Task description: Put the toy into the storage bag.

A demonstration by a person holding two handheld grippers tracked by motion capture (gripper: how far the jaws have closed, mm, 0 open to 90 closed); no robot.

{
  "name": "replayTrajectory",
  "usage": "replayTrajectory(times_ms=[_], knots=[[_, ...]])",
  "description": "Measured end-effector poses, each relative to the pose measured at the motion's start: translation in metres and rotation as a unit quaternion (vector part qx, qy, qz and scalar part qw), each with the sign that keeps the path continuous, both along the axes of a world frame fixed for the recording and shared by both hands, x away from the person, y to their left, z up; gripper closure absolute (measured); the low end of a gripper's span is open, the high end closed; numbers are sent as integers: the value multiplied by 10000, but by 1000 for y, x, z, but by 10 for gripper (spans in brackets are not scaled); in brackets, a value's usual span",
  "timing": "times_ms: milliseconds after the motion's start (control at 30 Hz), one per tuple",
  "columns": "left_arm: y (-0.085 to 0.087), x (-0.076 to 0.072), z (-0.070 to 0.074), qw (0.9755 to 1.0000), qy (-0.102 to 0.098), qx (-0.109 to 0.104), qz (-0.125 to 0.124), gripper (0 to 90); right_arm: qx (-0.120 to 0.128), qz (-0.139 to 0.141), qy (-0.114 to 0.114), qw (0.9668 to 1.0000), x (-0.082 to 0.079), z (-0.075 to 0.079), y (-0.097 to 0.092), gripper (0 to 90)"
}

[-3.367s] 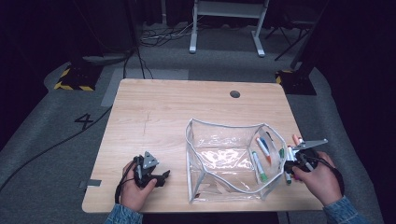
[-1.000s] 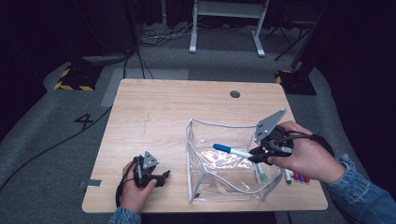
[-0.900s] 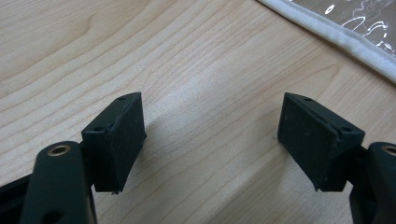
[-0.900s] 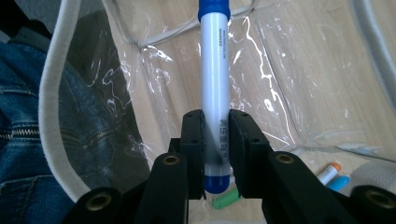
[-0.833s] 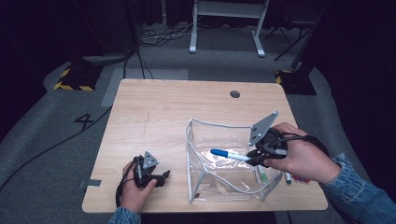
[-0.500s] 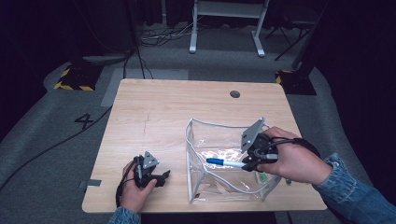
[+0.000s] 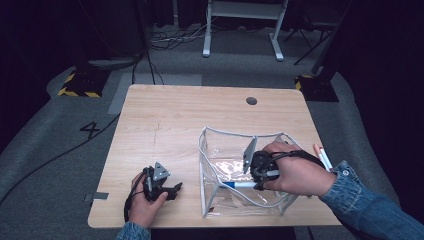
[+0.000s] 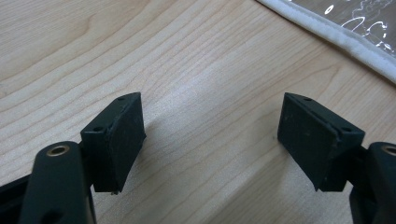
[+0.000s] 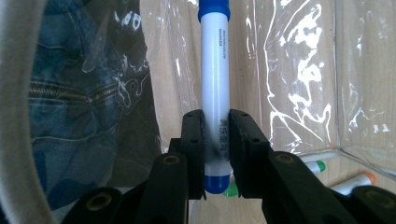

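Blue-capped marker (image 9: 215, 93) pinched crosswise in the right gripper (image 7: 260, 172), jaws clamped on its white barrel. Since a second ago that hand has dropped from above the clear pouch (image 7: 215, 150) down inside it, so the marker is now low in the pouch; release looks like the next step. Two more markers (image 7: 321, 156) lie just outside the pouch's right wall, still to load. Left gripper (image 7: 167, 189) sits left of the pouch on the table (image 7: 175, 115), jaws spread, empty.
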State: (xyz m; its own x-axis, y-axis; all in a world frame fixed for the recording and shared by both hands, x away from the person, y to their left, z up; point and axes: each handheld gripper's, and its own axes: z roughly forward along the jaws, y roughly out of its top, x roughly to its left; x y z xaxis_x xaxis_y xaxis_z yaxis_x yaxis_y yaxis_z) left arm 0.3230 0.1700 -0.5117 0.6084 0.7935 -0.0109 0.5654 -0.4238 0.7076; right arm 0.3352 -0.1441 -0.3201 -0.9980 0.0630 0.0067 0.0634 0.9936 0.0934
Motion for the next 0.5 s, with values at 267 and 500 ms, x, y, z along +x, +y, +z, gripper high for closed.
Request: replayTrajectory(times_ms=[267,500], knots=[[0,0,0,10000,5,1,-2,232,-270,152,138,9994,0,-13,11,763],[0,0,0,10000,0,-1,0,233,-444,196,246,9985,5,-29,18,763]])
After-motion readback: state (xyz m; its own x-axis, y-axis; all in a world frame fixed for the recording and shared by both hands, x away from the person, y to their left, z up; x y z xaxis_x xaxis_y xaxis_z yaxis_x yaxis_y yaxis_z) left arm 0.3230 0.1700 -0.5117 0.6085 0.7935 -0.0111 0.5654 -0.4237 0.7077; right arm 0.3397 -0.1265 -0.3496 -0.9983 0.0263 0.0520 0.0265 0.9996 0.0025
